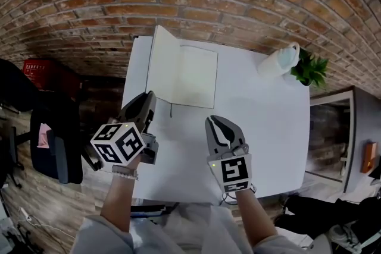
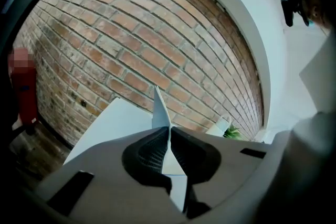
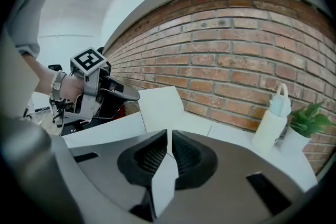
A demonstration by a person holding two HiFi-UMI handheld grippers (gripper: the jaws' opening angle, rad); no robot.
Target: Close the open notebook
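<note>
An open white notebook (image 1: 196, 77) lies at the far middle of the white table (image 1: 268, 128). Its right page is flat, and its left leaf (image 1: 162, 62) stands tilted up. My left gripper (image 1: 149, 98) is shut with nothing between its pads, its tip close to the near corner of that raised leaf. In the left gripper view the leaf (image 2: 159, 107) shows edge-on just beyond the closed jaws. My right gripper (image 1: 215, 122) is shut and empty, hovering nearer the front edge, short of the notebook (image 3: 168, 107). The right gripper view also shows the left gripper (image 3: 137, 95) beside the leaf.
A white bottle (image 1: 278, 60) and a small green plant (image 1: 309, 68) stand at the table's far right corner. A brick wall runs right behind the table. A dark chair (image 1: 53, 146) and a red crate (image 1: 38, 71) sit on the floor to the left.
</note>
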